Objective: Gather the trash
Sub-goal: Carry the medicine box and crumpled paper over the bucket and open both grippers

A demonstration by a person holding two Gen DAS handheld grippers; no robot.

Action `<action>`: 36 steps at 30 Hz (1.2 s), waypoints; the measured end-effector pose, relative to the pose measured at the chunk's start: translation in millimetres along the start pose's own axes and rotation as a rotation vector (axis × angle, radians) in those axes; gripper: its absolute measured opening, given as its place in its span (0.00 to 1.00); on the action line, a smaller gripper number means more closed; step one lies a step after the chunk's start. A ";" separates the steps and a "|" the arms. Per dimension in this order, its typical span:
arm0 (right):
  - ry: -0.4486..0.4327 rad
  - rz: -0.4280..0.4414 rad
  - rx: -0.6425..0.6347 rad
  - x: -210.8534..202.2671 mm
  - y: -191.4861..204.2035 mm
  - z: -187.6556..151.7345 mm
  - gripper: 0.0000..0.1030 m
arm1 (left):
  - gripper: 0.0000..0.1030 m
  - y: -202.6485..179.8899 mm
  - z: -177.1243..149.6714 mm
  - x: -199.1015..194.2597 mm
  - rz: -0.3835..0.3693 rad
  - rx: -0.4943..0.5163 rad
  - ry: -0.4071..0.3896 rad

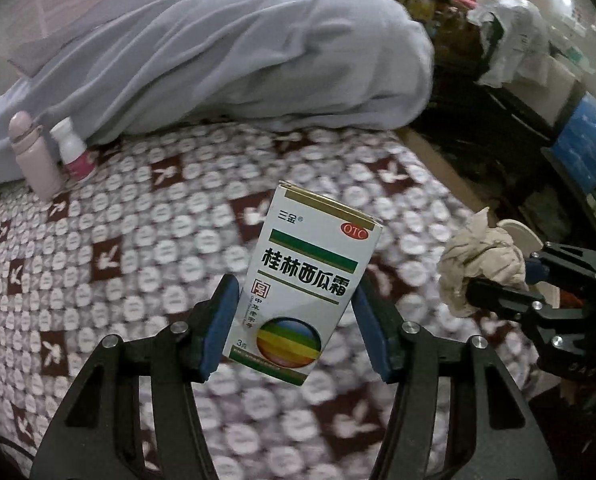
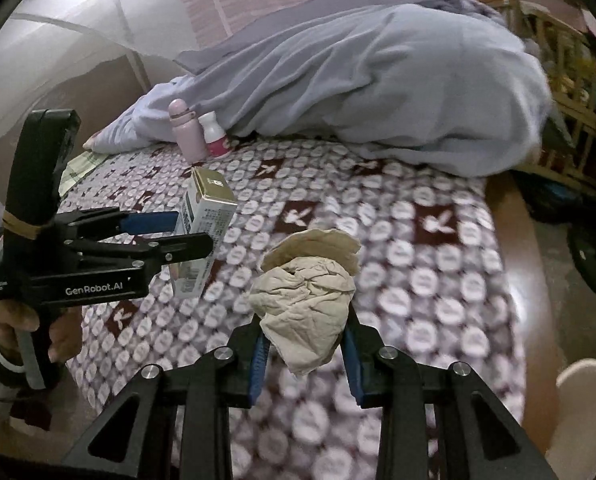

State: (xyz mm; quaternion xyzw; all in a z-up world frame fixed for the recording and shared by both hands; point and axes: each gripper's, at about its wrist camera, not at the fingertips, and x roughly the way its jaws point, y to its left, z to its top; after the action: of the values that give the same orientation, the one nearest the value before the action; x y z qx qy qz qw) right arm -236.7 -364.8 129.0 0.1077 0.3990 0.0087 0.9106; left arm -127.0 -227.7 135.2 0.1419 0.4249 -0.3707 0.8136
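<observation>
Medicine box: a white carton (image 1: pixel 304 288) with a green band, red "OTC" oval and rainbow ball, held upright and slightly tilted above the bed, clear of the sheet.
Left gripper: the left gripper (image 1: pixel 293 320) has its blue-padded fingers (image 1: pixel 219 328) pressed against the carton's two narrow sides, gripping it; seen from the right wrist view, the carton (image 2: pixel 205 216) sticks up and down past the fingers.
Crumpled tissue: a beige wad (image 2: pixel 310 292) held off the bed, just right of the carton and apart from it.
Right gripper: the right gripper (image 2: pixel 304 352) has its fingers (image 2: pixel 257 360) closed on the lower part of the wad; the left wrist view shows the same wad (image 1: pixel 482 268) clamped at the frame's right.
Bed: a patterned sheet (image 1: pixel 137 240) of white circles and dark rabbit squares.
Far side: a pink bottle (image 1: pixel 33 156) and a white bottle with a pink label (image 1: pixel 73 152) stand touching, against a grey-blue quilt (image 1: pixel 237 52).
Hand: a hand (image 2: pixel 25 328) grips the left gripper's handle.
</observation>
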 end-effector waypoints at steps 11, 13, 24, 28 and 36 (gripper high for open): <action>-0.033 -0.062 0.069 -53.4 -36.6 -36.8 0.30 | 0.55 -74.9 2.0 -8.7 -0.054 0.092 0.009; -0.040 -0.077 0.081 -61.6 -43.4 -41.6 0.30 | 0.55 -87.1 3.0 -8.5 -0.062 0.108 0.014; -0.061 -0.156 0.153 -102.6 -87.5 -70.4 0.30 | 0.55 -149.5 6.5 -6.1 -0.105 0.193 0.026; -0.064 -0.184 0.182 -115.3 -104.9 -81.3 0.30 | 0.55 -171.0 8.1 -1.4 -0.125 0.221 0.036; -0.063 -0.250 0.240 -138.8 -140.3 -103.1 0.30 | 0.55 -218.1 11.8 11.8 -0.169 0.262 0.058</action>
State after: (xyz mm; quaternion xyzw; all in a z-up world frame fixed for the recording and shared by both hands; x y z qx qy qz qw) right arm -416.2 -496.4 133.2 0.1654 0.3787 -0.1557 0.8972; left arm -273.7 -389.1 151.3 0.2213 0.4067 -0.4860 0.7412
